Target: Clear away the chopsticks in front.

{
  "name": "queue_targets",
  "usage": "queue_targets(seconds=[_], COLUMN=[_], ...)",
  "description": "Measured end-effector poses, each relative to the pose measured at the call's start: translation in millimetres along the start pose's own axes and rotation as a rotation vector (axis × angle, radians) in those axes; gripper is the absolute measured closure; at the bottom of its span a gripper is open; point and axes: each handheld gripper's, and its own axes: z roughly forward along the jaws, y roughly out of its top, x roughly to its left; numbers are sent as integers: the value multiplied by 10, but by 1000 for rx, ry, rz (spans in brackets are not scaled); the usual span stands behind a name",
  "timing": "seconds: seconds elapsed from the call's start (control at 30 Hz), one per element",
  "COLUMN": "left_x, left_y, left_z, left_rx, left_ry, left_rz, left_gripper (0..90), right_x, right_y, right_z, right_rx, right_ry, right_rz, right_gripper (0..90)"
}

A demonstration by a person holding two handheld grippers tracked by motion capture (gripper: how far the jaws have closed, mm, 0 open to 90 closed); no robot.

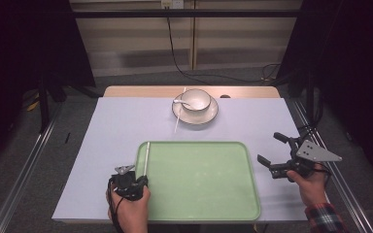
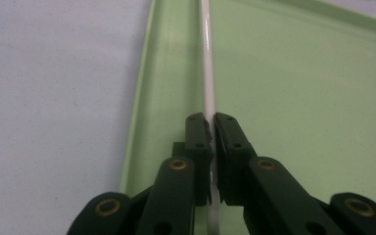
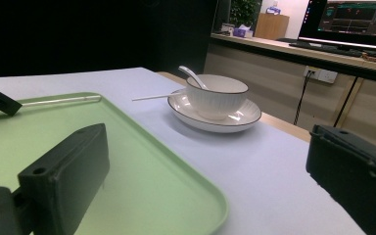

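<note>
A thin white chopstick (image 1: 146, 158) lies along the left edge of the light green tray (image 1: 209, 194), and my left gripper (image 1: 143, 178) is shut on its near end. In the left gripper view the chopstick (image 2: 207, 58) runs away from the jaws, just inside the tray's left rim (image 2: 139, 98). A second white chopstick (image 1: 177, 121) leans on the plate (image 1: 212, 114) that holds a white bowl (image 1: 196, 100) with a spoon (image 1: 178, 102). My right gripper (image 1: 269, 147) hovers open and holds nothing, right of the tray, and looks at the bowl (image 3: 217, 95).
A pale cloth (image 1: 116, 126) covers the table, with bare wood (image 1: 141, 91) along the far edge. The plate and bowl stand at the far centre. Metal rails (image 1: 24, 170) run along both sides of the table. A cable (image 1: 175, 53) hangs down the back wall.
</note>
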Motion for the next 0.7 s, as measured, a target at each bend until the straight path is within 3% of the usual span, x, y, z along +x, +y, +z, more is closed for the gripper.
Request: queue_targets(seconds=[0.7], left_x=[-22], left_y=[-15], left_z=[6], left_rx=[-10], left_ry=[-1], left_rz=[2], left_gripper=[838], right_x=[-1], right_y=[2], right_z=[-3], right_rx=[-1], right_ry=[-5], right_rz=[-1], right_gripper=[16])
